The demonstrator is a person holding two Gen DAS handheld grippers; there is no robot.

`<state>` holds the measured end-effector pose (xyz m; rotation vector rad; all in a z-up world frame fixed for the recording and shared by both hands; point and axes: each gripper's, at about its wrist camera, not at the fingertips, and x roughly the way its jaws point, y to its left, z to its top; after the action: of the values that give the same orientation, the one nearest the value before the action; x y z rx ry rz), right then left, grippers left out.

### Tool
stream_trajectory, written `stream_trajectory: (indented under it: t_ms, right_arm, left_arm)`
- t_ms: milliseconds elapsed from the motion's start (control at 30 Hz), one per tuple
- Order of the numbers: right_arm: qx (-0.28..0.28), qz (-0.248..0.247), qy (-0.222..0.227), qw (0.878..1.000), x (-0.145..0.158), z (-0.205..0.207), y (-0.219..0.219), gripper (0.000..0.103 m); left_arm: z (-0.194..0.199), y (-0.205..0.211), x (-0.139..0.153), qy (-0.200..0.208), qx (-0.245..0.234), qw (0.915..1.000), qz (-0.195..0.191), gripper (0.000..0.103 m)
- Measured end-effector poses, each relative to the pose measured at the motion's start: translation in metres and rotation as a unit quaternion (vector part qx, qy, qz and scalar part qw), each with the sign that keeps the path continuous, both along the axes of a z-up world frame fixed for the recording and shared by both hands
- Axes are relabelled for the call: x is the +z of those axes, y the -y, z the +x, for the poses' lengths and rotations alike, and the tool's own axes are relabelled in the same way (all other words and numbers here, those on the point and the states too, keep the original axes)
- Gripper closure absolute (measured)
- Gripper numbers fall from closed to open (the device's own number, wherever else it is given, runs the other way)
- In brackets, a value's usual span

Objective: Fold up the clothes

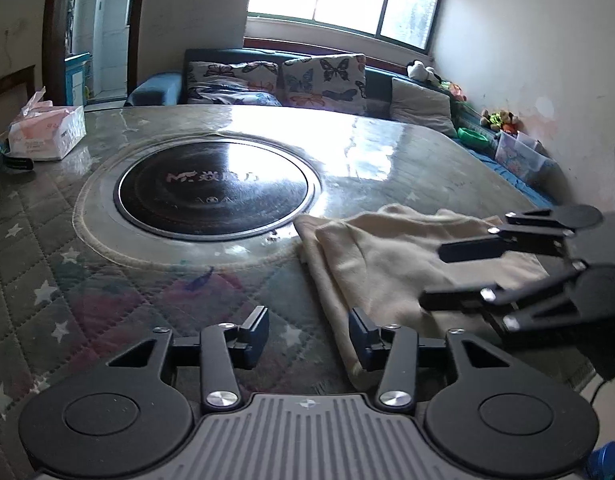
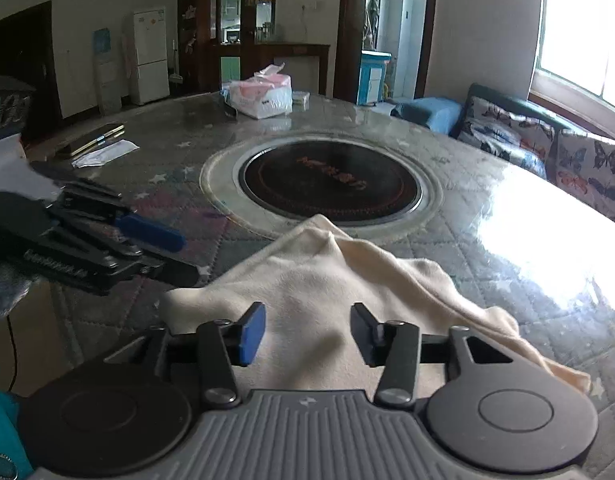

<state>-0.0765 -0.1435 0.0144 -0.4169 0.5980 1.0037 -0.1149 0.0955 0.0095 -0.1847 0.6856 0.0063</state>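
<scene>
- Left wrist view: the left gripper [image 1: 308, 334] has its jaws apart with nothing between them; it hovers over the quilted table [image 1: 107, 264], and the cream cloth [image 1: 387, 264] lies ahead and to its right; only the cloth's near left edge comes close to the right fingertip, and whether they touch I cannot tell.
- Same view: the cloth's long axis looks to run from the near edge of the table away toward the far right, with one corner reaching just beside the round black hob [image 1: 213, 194] set in the table; the right gripper [image 1: 435, 276] comes in from the right above the cloth, jaws apart, holding nothing.
- Right wrist view: the right gripper [image 2: 308, 334] is spread wide and empty, directly over the cloth [image 2: 327, 280]; cloth fills the gap between its fingers and runs on ahead to a raised, peaked corner near the hob [image 2: 331, 186]; the cloth lies bunched, not flat.
- Same view: the left gripper [image 2: 175, 256] sits off to the left, just beside the cloth's left edge, not over it.
- Judgement: the right gripper is the nearer one, since the cloth lies straight under and ahead of it; the left would need to shift to its right to reach the left edge; the fold looks not yet begun.
</scene>
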Motion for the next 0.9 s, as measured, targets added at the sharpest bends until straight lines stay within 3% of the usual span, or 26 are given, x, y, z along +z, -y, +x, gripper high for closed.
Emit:
stream_trajectory:
  t_ms: [67,100,300,400,633,733,900]
  right_arm:
    - [0.005,-0.001,0.009,1.000,0.001,-0.006,0.000,0.045]
    - [0.008,-0.002,0.012,1.000,0.002,-0.009,-0.001,0.035]
    - [0.036,-0.008,0.031,0.999,0.003,-0.028,-0.005,0.029]
    - [0.052,-0.013,0.041,0.998,0.004,-0.037,-0.009,0.029]
    - [0.086,-0.031,0.057,0.994,0.000,-0.055,-0.022,0.030]
    - [0.096,-0.038,0.065,0.993,-0.003,-0.060,-0.027,0.034]
    - [0.102,-0.047,0.070,0.991,-0.008,-0.065,-0.037,0.049]
  left_arm:
    - [0.003,-0.003,0.000,-0.004,0.006,1.0000,-0.004,0.048]
    - [0.005,-0.003,0.000,-0.006,0.010,0.9999,-0.005,0.047]
    - [0.013,-0.008,-0.001,-0.021,0.030,0.9993,-0.012,0.041]
    - [0.015,-0.009,-0.002,-0.027,0.038,0.9988,-0.014,0.032]
    - [0.022,-0.011,0.000,-0.031,0.046,0.9984,-0.011,0.025]
    - [0.026,-0.013,0.002,-0.031,0.049,0.9982,-0.011,0.025]
    - [0.031,-0.015,0.005,-0.031,0.054,0.9980,-0.014,0.024]
